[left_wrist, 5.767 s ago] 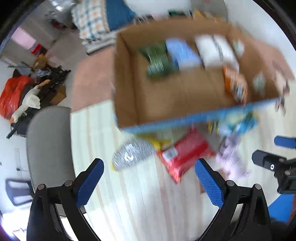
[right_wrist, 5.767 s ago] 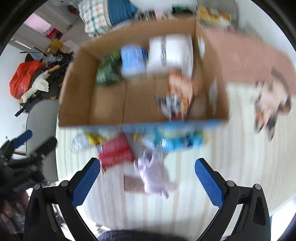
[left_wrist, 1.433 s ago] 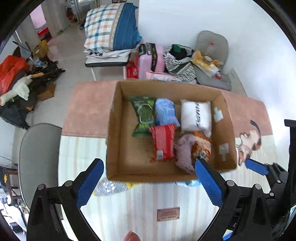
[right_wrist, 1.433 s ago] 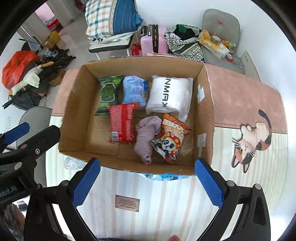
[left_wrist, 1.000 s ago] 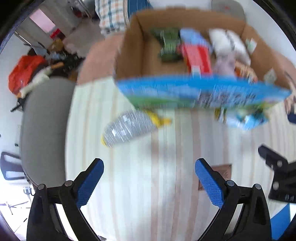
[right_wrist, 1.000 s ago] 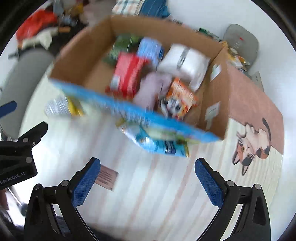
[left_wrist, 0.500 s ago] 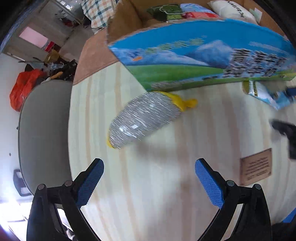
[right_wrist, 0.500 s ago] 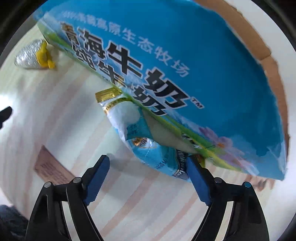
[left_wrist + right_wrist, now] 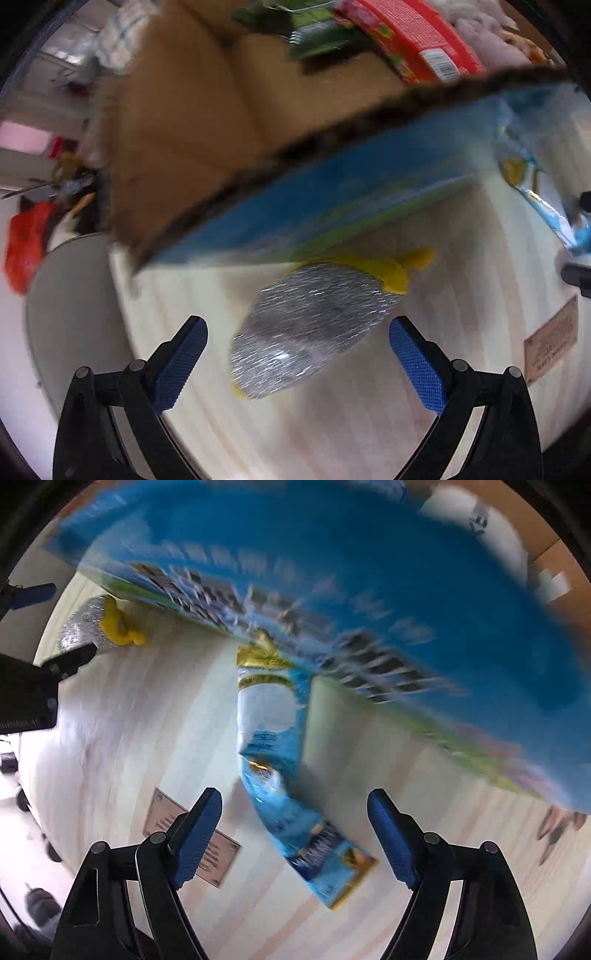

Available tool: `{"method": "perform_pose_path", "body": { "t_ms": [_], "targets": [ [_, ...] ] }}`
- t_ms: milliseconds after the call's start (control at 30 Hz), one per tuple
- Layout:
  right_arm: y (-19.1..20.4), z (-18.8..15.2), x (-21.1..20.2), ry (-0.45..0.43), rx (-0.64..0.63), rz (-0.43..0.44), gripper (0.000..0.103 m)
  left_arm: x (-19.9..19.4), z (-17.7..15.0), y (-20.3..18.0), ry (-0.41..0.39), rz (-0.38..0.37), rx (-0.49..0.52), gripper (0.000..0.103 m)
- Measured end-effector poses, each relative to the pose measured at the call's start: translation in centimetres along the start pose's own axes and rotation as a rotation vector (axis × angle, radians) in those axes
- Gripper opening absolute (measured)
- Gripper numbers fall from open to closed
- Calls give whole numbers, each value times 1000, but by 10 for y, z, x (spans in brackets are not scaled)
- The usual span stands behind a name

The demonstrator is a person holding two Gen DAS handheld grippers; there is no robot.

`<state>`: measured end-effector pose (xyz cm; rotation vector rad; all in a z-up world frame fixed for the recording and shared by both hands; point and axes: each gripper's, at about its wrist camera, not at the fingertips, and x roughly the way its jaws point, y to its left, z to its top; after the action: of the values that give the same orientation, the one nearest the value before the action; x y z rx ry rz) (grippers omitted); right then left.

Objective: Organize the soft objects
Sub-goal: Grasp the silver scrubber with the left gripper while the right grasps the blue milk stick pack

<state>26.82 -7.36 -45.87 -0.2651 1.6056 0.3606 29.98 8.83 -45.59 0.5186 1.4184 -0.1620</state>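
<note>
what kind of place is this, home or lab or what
Probably a lived-in home room: a cardboard box of snack packs on a striped mat, clutter with a red bag behind, and more packets beside the box.

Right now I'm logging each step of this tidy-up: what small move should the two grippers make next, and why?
Probably close both. The left gripper is open around the silver-and-yellow packet, and the right gripper is open around the blue snack bag. Both lie on the table outside the cardboard box.
</note>
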Motion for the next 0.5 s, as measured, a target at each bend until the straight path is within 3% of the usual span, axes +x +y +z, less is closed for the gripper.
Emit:
{"method": "perform_pose_path", "body": {
  "t_ms": [33,100,167,300,433,500],
  "targets": [
    [3,0,-1,1,6,-13,67,2,0,2,3,-44,-4,93],
    [7,-3,-1,15,15,3,48,5,-1,5,36,-129,-28,57],
    [10,-10,1,35,32,48,38,7,-1,11,70,-185,-83,42],
    [14,-25,5,64,57,77,33,12,-12,22,113,-256,-221,37],
    [5,-38,12,121,151,164,32,20,-42,29,227,-476,-486,33],
    [-3,-52,16,159,204,197,31,21,-58,22,262,-568,-567,32]
  ]
}}
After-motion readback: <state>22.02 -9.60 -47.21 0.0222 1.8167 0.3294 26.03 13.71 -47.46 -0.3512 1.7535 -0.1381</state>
